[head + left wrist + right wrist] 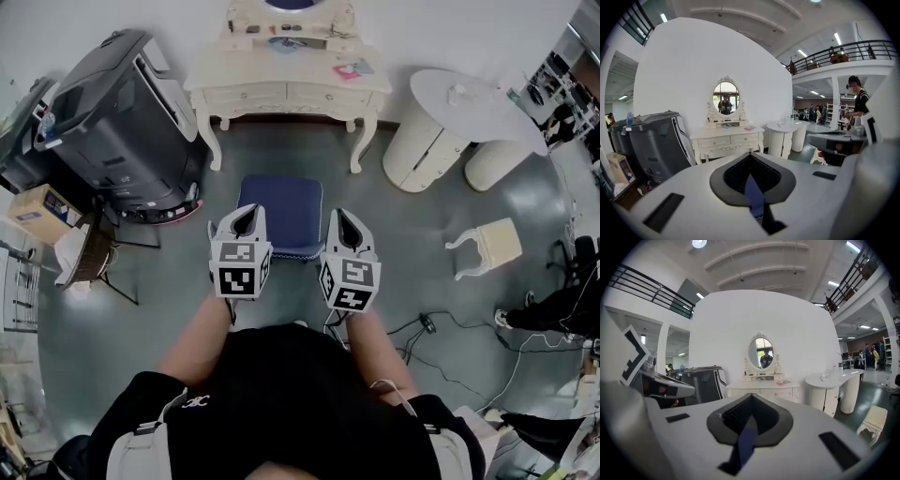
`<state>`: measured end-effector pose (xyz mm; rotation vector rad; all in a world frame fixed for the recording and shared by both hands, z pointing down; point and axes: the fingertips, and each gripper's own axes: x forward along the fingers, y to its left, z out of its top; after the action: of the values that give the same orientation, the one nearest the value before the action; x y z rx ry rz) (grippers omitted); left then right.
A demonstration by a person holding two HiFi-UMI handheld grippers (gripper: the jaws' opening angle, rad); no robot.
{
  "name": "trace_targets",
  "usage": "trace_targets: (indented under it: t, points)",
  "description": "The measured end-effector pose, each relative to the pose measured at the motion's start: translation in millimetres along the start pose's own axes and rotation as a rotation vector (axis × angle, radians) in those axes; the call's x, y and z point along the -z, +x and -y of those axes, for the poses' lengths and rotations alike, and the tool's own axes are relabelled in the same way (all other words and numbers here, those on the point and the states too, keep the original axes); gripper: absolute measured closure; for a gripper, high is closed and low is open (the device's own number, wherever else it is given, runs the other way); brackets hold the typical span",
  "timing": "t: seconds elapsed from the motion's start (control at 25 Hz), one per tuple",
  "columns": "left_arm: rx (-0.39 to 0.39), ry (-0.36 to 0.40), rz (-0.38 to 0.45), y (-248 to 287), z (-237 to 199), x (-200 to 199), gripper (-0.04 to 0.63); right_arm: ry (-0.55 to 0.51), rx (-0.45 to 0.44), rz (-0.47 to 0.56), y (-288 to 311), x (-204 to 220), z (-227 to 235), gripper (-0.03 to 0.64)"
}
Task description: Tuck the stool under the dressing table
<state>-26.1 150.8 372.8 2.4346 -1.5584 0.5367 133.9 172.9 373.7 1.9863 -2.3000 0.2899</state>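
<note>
The stool [281,208] with a dark blue cushion stands on the grey floor, a short way in front of the cream dressing table [286,89] with its oval mirror. My left gripper [246,212] hovers over the stool's near left edge, jaws shut with nothing in them. My right gripper [339,216] hangs over the near right edge, also shut and empty. In the left gripper view the dressing table [727,138] lies ahead, and a sliver of blue cushion [753,194] shows between the closed jaws. The right gripper view shows the dressing table [761,390] and blue cushion [747,439] likewise.
A large black machine [122,122] stands left of the dressing table. A round white table [459,98] is at its right. A small cream stool [487,246] lies tipped on the floor at right. Cables [441,347] trail by my right side, and a cardboard box [37,211] sits far left.
</note>
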Motion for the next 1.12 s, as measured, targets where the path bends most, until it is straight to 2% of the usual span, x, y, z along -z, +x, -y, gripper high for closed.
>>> trace_targets:
  t: [0.36, 0.64, 1.12]
  points:
    - [-0.083, 0.000, -0.045, -16, -2, 11, 0.591, 0.042, -0.043, -0.060, 0, 17, 12, 0.609]
    - [-0.122, -0.002, -0.069, -20, -19, 23, 0.591, 0.055, -0.052, -0.072, 7, 24, 8, 0.609]
    - [-0.108, -0.036, -0.064, 20, -44, 16, 0.591, 0.001, -0.043, -0.116, 46, 25, 14, 0.609]
